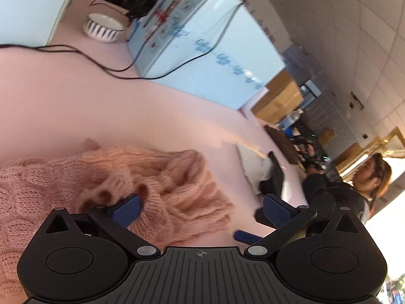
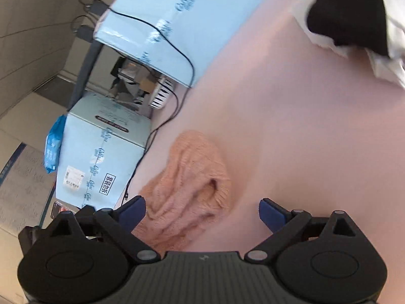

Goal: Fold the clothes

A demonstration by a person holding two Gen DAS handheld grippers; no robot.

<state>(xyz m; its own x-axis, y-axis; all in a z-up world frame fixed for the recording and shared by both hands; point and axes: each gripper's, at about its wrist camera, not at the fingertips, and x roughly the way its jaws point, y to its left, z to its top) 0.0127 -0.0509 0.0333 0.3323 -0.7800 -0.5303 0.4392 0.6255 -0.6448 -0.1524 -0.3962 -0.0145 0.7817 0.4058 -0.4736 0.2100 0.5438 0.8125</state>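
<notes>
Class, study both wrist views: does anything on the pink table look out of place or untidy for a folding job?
Yes. The fuzzy pink knitted sweater lies bunched, not flat. Black cables trail over the pale blue cardboard boxes onto the pink table.

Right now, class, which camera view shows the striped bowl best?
The left wrist view: the striped bowl sits fully in sight on the pink table, rim and stripes visible. In the right wrist view only part of it shows, tucked behind a light blue box.
</notes>
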